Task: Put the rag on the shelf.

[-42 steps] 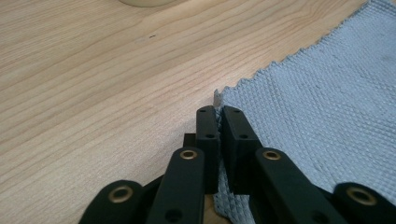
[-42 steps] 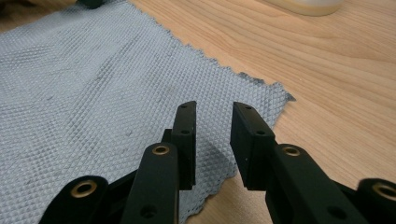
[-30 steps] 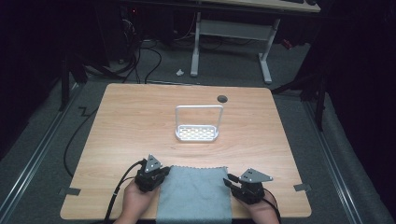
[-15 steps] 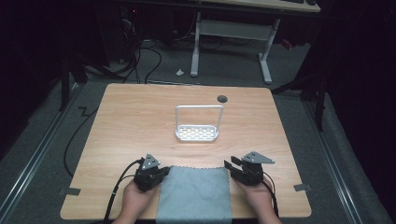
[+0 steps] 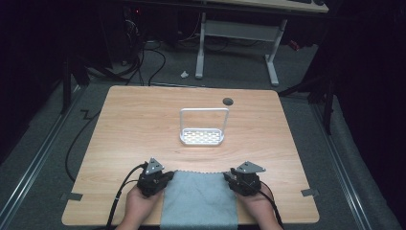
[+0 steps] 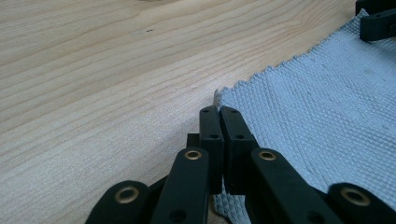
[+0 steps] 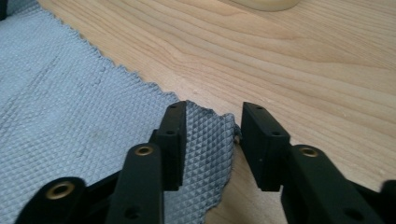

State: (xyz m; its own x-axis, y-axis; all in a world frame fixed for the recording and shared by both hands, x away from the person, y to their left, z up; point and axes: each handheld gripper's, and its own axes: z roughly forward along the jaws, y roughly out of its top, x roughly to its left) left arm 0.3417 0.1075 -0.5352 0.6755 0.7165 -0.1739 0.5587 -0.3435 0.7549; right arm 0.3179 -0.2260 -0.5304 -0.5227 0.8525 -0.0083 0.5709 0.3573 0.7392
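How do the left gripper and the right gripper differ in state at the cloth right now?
The left gripper has its fingers shut on the grey cloth at its far left corner; the right gripper stands open, its fingers astride the raised far right corner, having just been closing. Both sit low at the cloth's far edge.

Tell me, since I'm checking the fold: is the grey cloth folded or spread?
Spread flat: the grey cloth lies in one layer on the table, only its far right corner slightly lifted.
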